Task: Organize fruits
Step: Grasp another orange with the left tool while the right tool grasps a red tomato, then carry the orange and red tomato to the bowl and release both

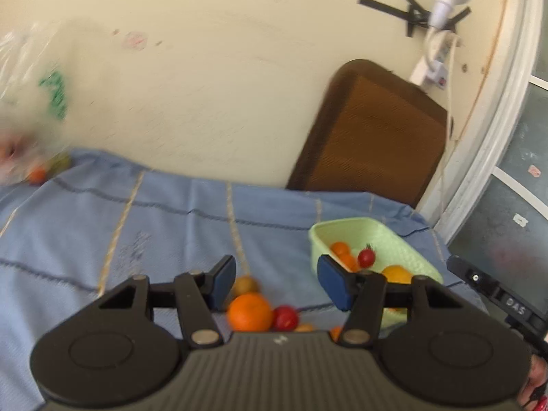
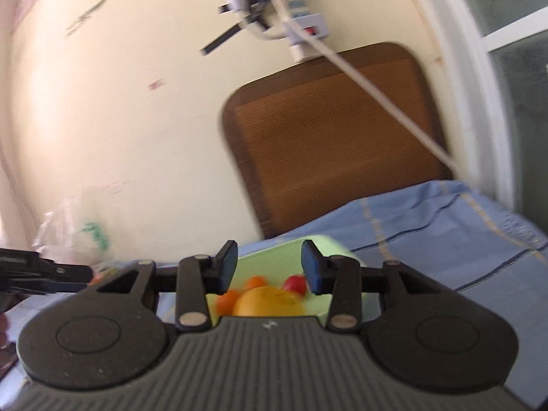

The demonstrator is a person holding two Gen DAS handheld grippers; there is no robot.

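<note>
A light green basket (image 1: 404,239) sits on the blue cloth at the right and holds small oranges (image 1: 340,249), a cherry tomato (image 1: 366,257) and a big orange (image 1: 397,273). Loose on the cloth lie an orange (image 1: 250,311), a red tomato (image 1: 285,318) and a brownish fruit (image 1: 246,284). My left gripper (image 1: 277,282) is open and empty above these loose fruits. My right gripper (image 2: 269,267) is open and empty, just above the basket (image 2: 281,250), with the big orange (image 2: 269,301) and the tomato (image 2: 295,283) below it.
A brown chair back (image 1: 373,137) stands behind the table against the cream wall. A clear plastic bag (image 1: 30,102) with fruit sits at the far left. The blue cloth (image 1: 154,226) covers the table. The right gripper's body (image 1: 496,298) shows at the right edge.
</note>
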